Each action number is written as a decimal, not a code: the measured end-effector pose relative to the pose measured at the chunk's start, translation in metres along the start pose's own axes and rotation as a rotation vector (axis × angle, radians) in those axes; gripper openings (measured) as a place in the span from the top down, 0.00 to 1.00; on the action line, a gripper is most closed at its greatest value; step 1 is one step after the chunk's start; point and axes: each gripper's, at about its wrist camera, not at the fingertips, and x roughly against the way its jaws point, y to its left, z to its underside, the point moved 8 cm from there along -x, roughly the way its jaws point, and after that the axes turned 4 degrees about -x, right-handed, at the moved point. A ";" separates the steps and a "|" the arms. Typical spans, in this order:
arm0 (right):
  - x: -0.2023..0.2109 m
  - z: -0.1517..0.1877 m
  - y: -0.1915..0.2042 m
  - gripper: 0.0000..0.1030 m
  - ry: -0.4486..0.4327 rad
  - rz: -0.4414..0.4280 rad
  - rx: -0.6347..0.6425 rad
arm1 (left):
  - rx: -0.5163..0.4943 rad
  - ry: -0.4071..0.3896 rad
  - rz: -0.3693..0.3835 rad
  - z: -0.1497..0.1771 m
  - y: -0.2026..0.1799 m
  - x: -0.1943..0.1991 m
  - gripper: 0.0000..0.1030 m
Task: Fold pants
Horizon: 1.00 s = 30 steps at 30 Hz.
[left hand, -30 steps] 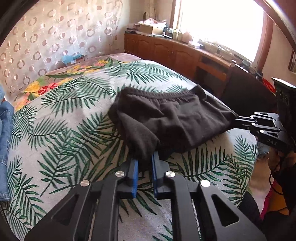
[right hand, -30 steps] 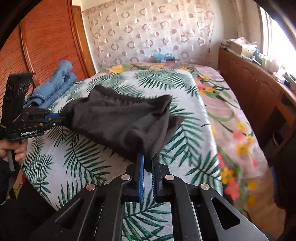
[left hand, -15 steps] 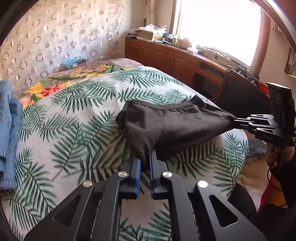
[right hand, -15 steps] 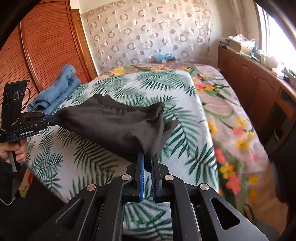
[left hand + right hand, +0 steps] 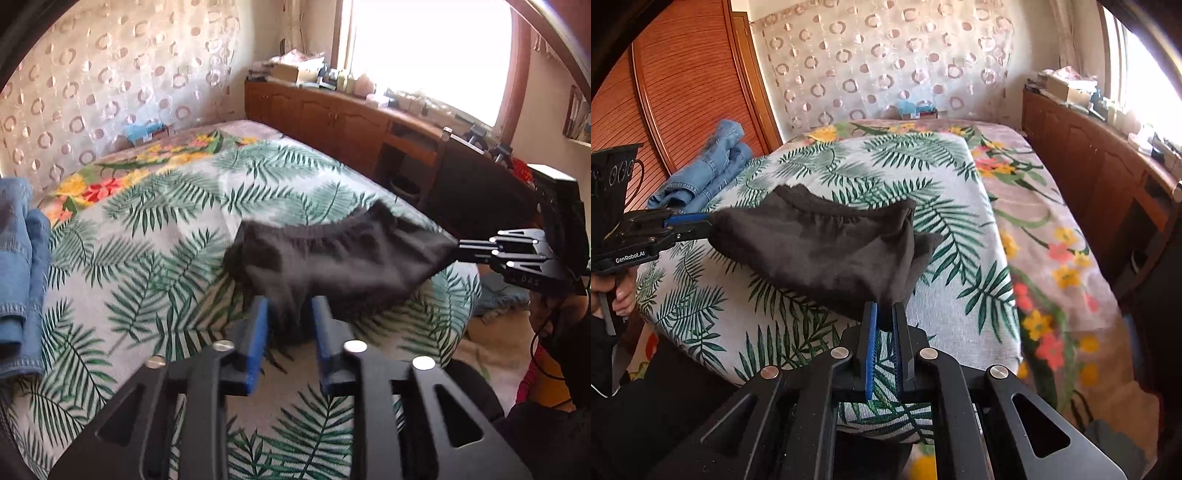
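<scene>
2 grippers share 1 pair of dark pants point(image 5: 827, 251), bunched over the near end of the bed. Nearest in the left wrist view, the left gripper point(image 5: 289, 310) has its blue pads point(image 5: 255, 343) spread well apart, with a fold of dark cloth lying loose in the gap and pressed by neither pad; the picture is blurred here. In the right wrist view, the right gripper point(image 5: 884, 314) has its jaws drawn close on a corner of the same cloth, which rises from between them. Beyond the grippers, the pants sag in a rumpled band over the palm-leaf bedspread point(image 5: 923, 166), elastic waistband on the far edge. Each view shows the other gripper at the opposite end of the cloth. Farther back, folded blue jeans point(image 5: 705, 173) lie on the bed's left side beside a wooden wardrobe point(image 5: 676, 85). A floral blanket point(image 5: 1049, 236) covers the right side. Farthest, a circle-patterned curtain point(image 5: 886, 62) hangs, and a wooden cabinet point(image 5: 332, 118) runs under the bright window point(image 5: 428, 55).
</scene>
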 end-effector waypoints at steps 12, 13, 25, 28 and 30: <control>0.006 -0.017 -0.007 0.91 -0.068 0.029 0.005 | 0.040 0.054 -0.026 -0.015 0.019 -0.036 0.21; 0.002 -0.019 -0.007 0.91 -0.073 0.036 0.002 | 0.034 0.058 -0.026 -0.016 0.018 -0.040 0.21; -0.054 -0.049 -0.003 0.78 -0.048 -0.014 0.009 | 0.084 0.024 -0.040 -0.034 0.036 -0.062 0.34; -0.068 -0.053 -0.004 0.78 -0.026 -0.022 0.004 | 0.074 0.025 -0.020 -0.036 0.034 -0.065 0.45; -0.075 -0.054 -0.003 0.78 -0.012 -0.030 0.007 | 0.075 0.034 -0.004 -0.036 0.034 -0.069 0.51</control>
